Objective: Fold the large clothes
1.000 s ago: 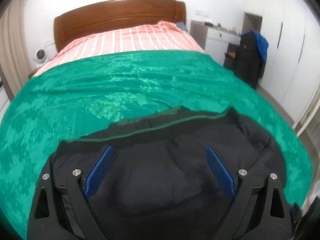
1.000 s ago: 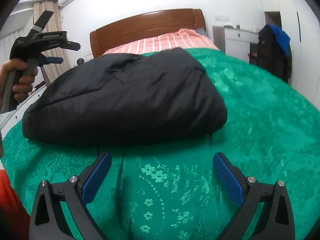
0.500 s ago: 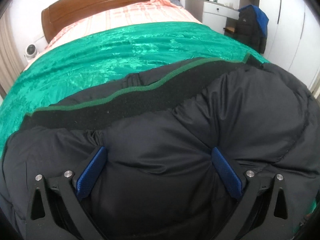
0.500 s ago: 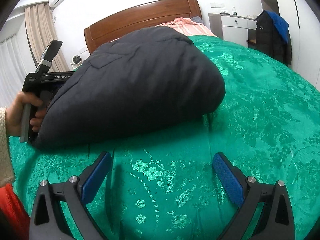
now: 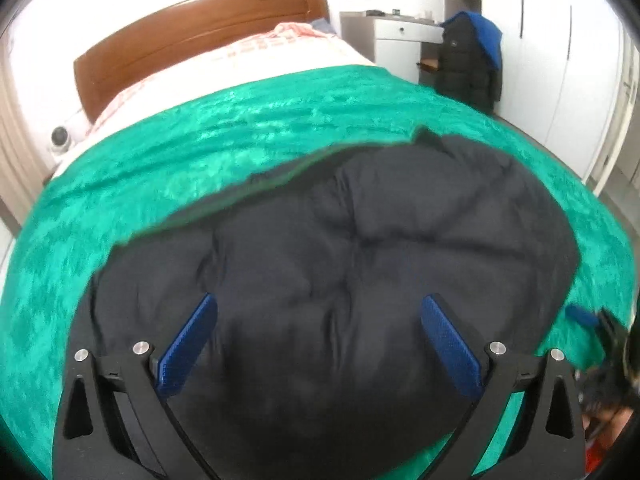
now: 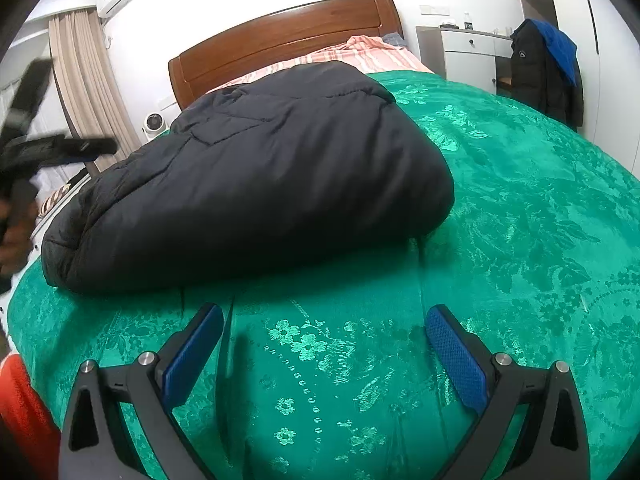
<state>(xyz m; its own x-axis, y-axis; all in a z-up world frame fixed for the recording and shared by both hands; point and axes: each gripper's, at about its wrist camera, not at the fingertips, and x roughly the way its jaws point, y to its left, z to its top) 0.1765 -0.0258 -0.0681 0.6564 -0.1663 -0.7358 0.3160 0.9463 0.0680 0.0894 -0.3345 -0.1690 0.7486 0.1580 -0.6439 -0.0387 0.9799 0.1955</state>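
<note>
Puffy black jacket [image 5: 340, 264], folded into thick bundle, lies on green bedspread [image 5: 168, 176], directly ahead of and beneath left gripper [image 5: 318, 340]; jaws spread wide, nothing between them, contact with fabric unclear. Right gripper [image 6: 324, 350] wide apart too, empty, hovering over bare bedspread, jacket [image 6: 256, 184] ahead and slightly left. Beyond: wooden headboard [image 6: 280, 40], striped sheet [image 6: 352, 54]; dark coat [image 6: 540, 68] hanging far right.

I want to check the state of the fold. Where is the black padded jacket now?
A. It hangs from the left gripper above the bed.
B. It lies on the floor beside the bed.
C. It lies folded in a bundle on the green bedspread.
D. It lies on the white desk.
C: the black padded jacket rests as a thick bundle on the green bedspread, and both the left gripper and the right gripper are open and hold nothing.
</note>
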